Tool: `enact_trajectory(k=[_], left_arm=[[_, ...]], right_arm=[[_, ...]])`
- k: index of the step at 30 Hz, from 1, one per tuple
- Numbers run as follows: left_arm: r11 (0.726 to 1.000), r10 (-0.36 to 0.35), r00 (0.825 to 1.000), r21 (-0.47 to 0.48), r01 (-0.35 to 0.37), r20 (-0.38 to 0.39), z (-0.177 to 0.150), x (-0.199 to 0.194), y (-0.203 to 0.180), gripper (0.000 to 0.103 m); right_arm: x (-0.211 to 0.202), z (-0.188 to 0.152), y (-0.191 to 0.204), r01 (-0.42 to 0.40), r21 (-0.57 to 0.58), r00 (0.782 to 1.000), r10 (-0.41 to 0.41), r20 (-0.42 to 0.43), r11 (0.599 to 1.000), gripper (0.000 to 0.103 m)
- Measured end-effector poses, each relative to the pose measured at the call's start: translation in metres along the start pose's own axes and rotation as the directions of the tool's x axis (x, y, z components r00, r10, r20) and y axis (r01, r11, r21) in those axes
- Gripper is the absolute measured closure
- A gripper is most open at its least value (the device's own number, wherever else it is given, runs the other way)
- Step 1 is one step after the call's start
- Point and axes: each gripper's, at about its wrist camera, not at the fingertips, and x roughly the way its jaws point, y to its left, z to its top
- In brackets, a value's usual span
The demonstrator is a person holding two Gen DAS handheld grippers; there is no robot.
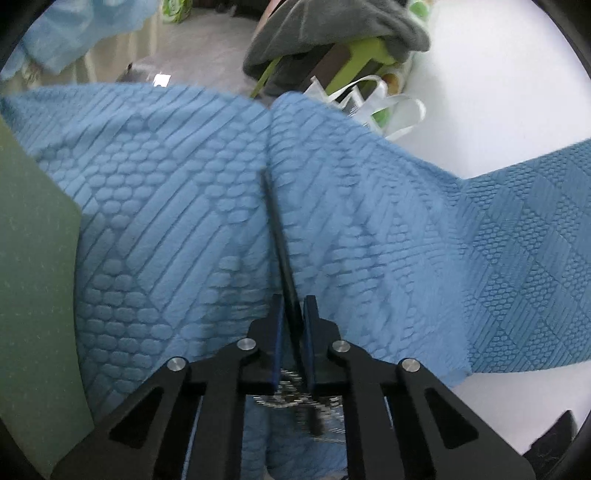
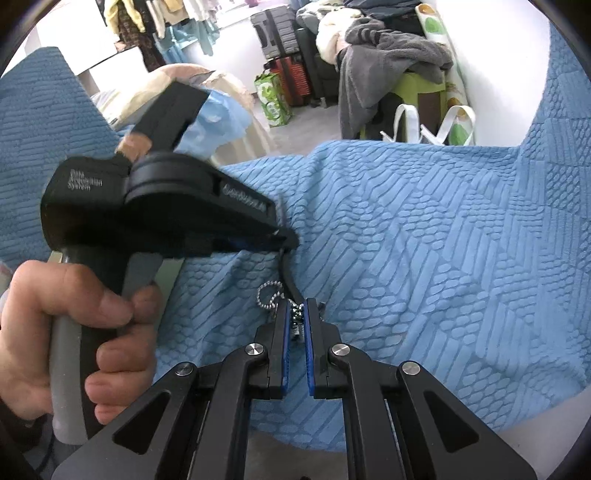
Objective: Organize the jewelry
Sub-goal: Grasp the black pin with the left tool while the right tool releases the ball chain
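A black cord [image 1: 275, 221] runs up over the blue textured cloth [image 1: 166, 203] in the left wrist view. My left gripper [image 1: 293, 301] is shut on that cord, and a silver bead chain [image 1: 291, 397] hangs in a blurred bunch under its jaws. In the right wrist view my right gripper [image 2: 297, 304] is shut on the bead chain [image 2: 266, 291], one loop of which sticks out to the left. The black cord [image 2: 290, 280] rises from there to the left gripper [image 2: 291, 240], which a hand [image 2: 55, 325] holds just above.
The blue cloth [image 2: 424, 258] covers most of the surface, over a white top [image 1: 498, 92]. A green board [image 1: 33, 295] lies at the left. Beyond the edge are a white tote bag [image 2: 424, 125], a grey clothing pile [image 2: 388, 55] and suitcases [image 2: 284, 29].
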Motion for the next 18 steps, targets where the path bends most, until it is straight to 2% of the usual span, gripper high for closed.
enact_trajectory(k=[7, 11, 18], left_arm=[[0.997, -0.058, 0.995, 0.061, 0.054, 0.082, 0.007, -0.033, -0.011, 0.096], [0.995, -0.077, 0.99, 0.074, 0.068, 0.122, 0.01, -0.048, -0.013, 0.096], [0.989, -0.141, 0.982, 0.066, 0.133, 0.126, 0.014, -0.065, -0.016, 0.097]], right_arm=[[0.01, -0.007, 0.006, -0.047, -0.015, 0.998, 0.047, -0.052, 0.999, 0.098], [0.012, -0.008, 0.006, -0.037, -0.021, 0.997, 0.036, -0.066, 0.999, 0.098], [0.015, -0.007, -0.002, 0.022, -0.012, 0.997, -0.023, -0.068, 1.0, 0.098]])
